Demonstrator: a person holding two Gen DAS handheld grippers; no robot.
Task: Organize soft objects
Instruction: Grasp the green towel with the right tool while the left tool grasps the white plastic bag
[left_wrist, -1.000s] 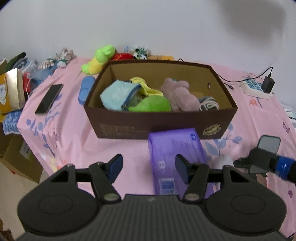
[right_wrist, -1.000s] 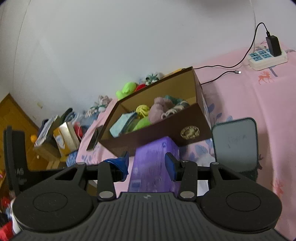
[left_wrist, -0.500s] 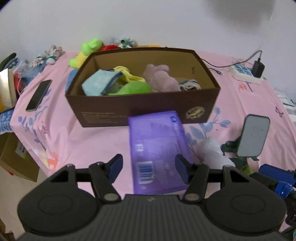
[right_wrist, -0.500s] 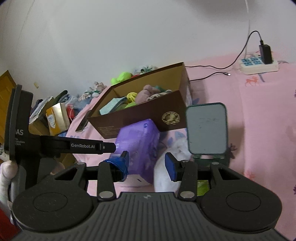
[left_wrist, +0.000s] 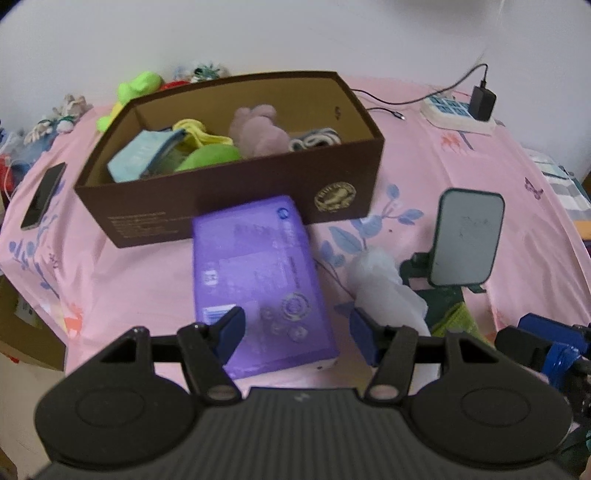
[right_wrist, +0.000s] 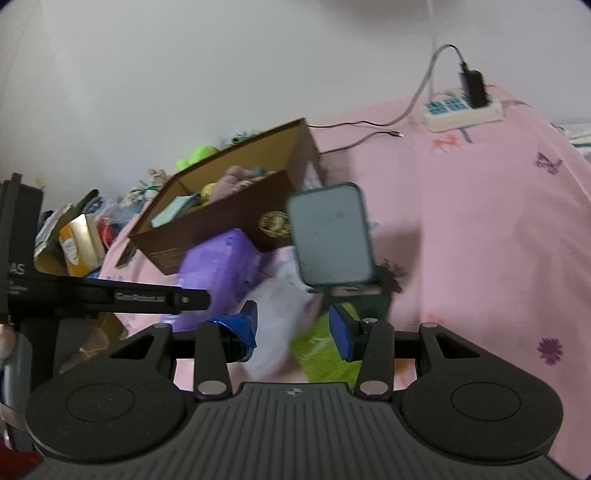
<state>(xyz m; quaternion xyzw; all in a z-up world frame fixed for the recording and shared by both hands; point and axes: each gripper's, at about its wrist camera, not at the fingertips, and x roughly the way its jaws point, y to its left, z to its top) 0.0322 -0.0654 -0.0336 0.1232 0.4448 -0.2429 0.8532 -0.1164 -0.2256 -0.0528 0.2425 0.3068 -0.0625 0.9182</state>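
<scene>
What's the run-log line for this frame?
phase: approach | left tool: open above purple rectangular pack | right tool: open near white crumpled soft item | brown cardboard box: partly filled

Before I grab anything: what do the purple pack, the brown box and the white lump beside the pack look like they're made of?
Purple pack: glossy plastic film, judging by its sheen and printed barcode; probably a soft wrapped pack.
Brown box: cardboard, matte dark outside with a gold emblem, raw tan inside.
White lump: crumpled and slightly translucent, likely thin plastic or tissue; too blurred to settle.
</scene>
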